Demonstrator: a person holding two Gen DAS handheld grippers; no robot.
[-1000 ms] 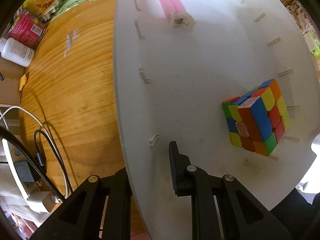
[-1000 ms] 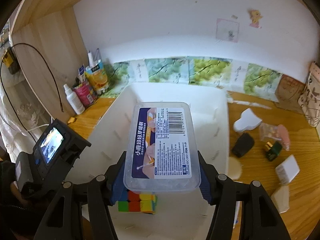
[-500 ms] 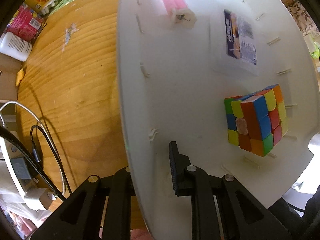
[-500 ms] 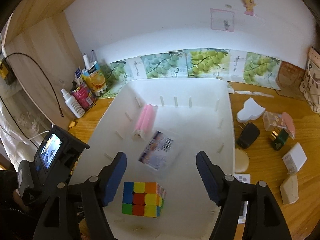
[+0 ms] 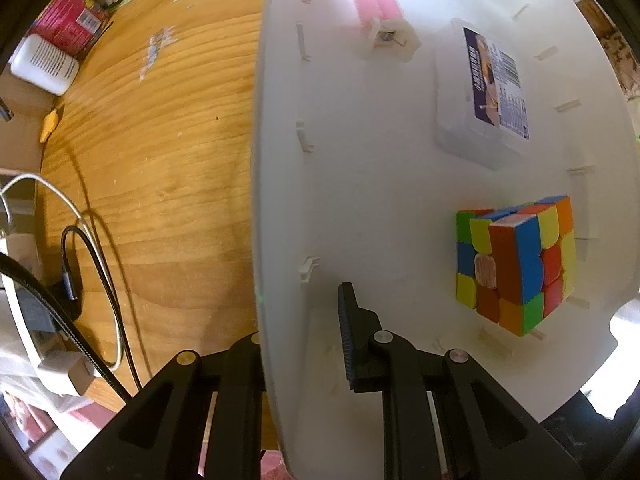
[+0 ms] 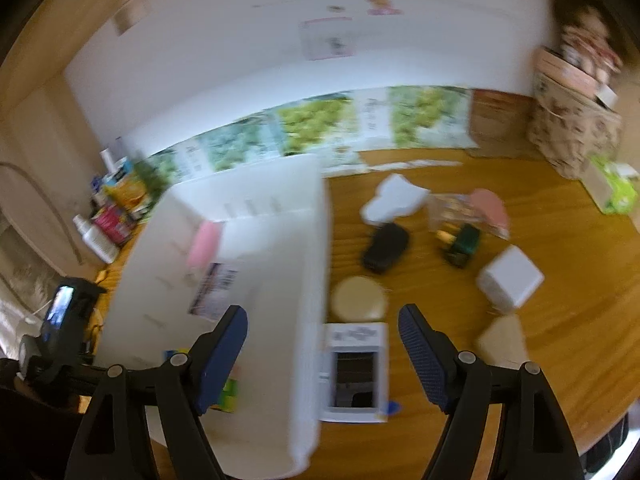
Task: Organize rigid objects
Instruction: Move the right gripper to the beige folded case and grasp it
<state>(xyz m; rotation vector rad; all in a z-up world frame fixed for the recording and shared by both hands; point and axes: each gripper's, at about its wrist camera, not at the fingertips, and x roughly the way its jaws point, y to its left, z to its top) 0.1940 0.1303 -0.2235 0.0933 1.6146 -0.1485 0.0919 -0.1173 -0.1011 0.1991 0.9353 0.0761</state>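
A white plastic bin (image 5: 280,208) stands on the wooden table. In it lie a pink-handled item (image 5: 376,4), a clear labelled box (image 5: 484,92) and a colourful puzzle cube (image 5: 516,264). My left gripper (image 5: 298,316) is shut on the bin's left wall, one finger inside and one outside. The bin (image 6: 288,280) also shows in the blurred right wrist view. My right gripper (image 6: 324,348) is open and empty, over the bin's right wall and a small white box (image 6: 356,368).
On the table right of the bin lie a round beige lid (image 6: 360,300), a black item (image 6: 386,248), a white cube box (image 6: 510,276), a green bottle (image 6: 464,244) and a white cloud-shaped piece (image 6: 394,198). Cables (image 5: 92,264) lie left of the bin.
My right gripper opened and dropped the clear labelled box into the bin, then swung right toward the loose items. My left gripper kept its hold on the bin wall.
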